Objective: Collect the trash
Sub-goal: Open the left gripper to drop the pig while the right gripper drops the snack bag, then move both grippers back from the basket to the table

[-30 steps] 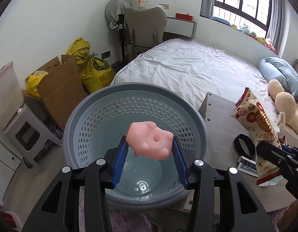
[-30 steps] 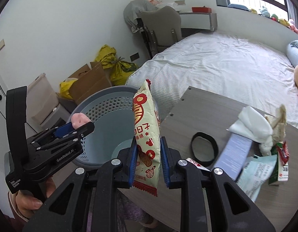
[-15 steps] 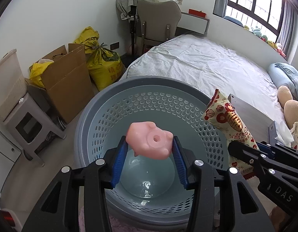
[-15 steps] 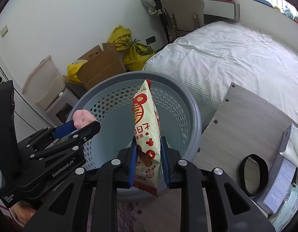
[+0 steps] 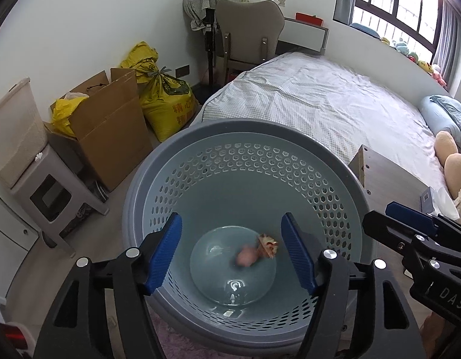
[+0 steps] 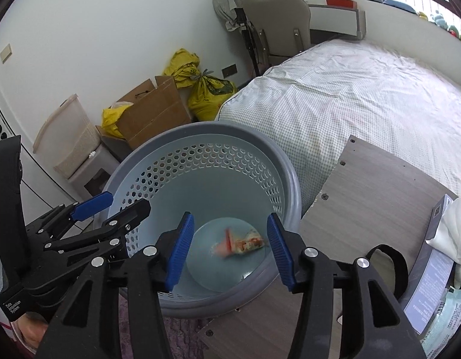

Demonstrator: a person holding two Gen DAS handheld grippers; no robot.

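Note:
A grey perforated waste basket (image 5: pixel 158 185) stands below both grippers; it also shows in the right wrist view (image 6: pixel 254 140). A pink soft lump (image 5: pixel 247 258) and a red-and-cream snack packet (image 5: pixel 268 243) lie on its bottom, blurred. The packet (image 6: pixel 250 243) and the pink lump (image 6: pixel 223 245) show in the right wrist view too. My left gripper (image 5: pixel 232 252) is open and empty above the basket. My right gripper (image 6: pixel 229 252) is open and empty above it, also seen from the left wrist (image 5: pixel 410 221).
A wooden table (image 6: pixel 377 185) at the right holds a black band (image 6: pixel 401 263), a booklet (image 6: pixel 430 275) and white tissue (image 6: pixel 453 221). A bed (image 5: pixel 320 101), a cardboard box (image 5: pixel 111 131), yellow sacks (image 5: pixel 167 101), a stool (image 5: pixel 54 191) and a chair (image 5: pixel 248 33) stand behind.
Both grippers opened over the basket. The pink lump dropped from the left and the snack packet from the right; both now lie on the basket's bottom.

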